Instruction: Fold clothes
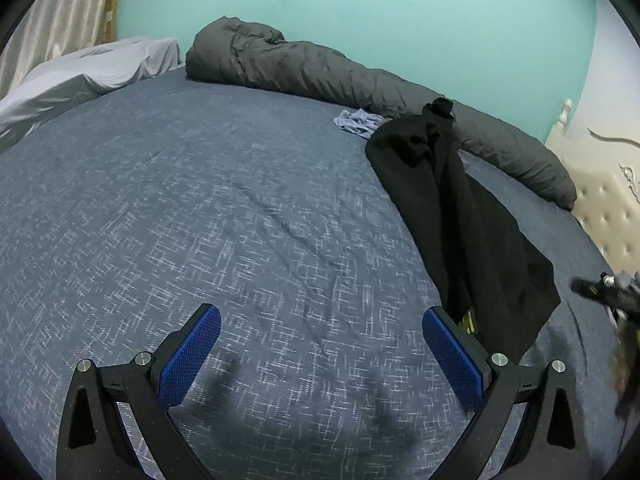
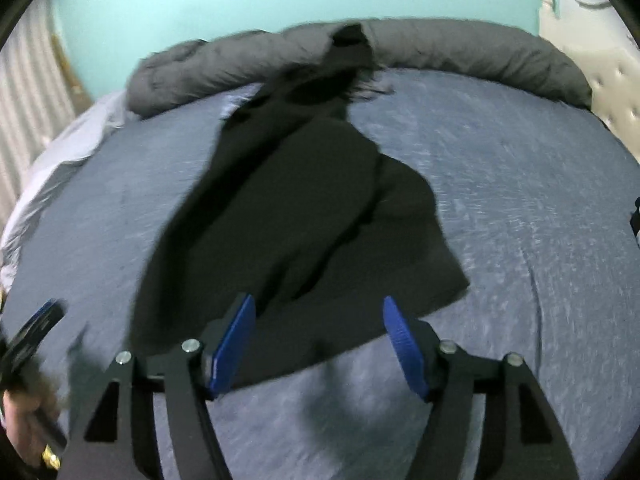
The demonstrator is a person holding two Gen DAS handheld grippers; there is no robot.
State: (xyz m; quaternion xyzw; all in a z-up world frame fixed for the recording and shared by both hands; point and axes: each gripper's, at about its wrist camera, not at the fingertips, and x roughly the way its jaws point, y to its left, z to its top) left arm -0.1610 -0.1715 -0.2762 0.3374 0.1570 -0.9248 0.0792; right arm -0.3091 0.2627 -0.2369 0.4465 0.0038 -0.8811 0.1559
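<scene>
My left gripper (image 1: 322, 354) has its blue-padded fingers (image 1: 190, 360) spread wide with nothing between them, hanging over bare blue-grey bed sheet (image 1: 200, 200). Their shadow falls on the sheet just below the tips. My right gripper (image 2: 318, 346) is likewise spread, its fingers (image 2: 234, 346) apart and empty, poised over the near hem of the black garment (image 2: 304, 200); I cannot tell whether the tips touch the cloth, as this view is smeared by motion.

The black garment lies on the bed, loosely rumpled and stretched lengthwise from the near edge toward the far side. In the left wrist view it (image 1: 460, 216) sits off to the right of my left fingers, its near corner just beside the right-hand pad, with a small yellowish patch showing at that corner. Its far end is bunched up into a peak near the rolled dark grey duvet (image 1: 360, 76) that runs along the far edge of the bed against the turquoise wall (image 1: 360, 8).

A small crumpled light blue cloth (image 1: 358, 122) lies beside the garment's bunched end, close to the duvet. A pale grey pillow (image 1: 80, 76) lies at the far left corner, with a curtain (image 1: 60, 12) behind it. A cream tufted headboard (image 1: 612, 208) stands at the right. Each gripper appears at the other camera's edge: the right one (image 1: 604, 292) blurred, the left one (image 2: 32, 336) held in a hand (image 2: 24, 424).
</scene>
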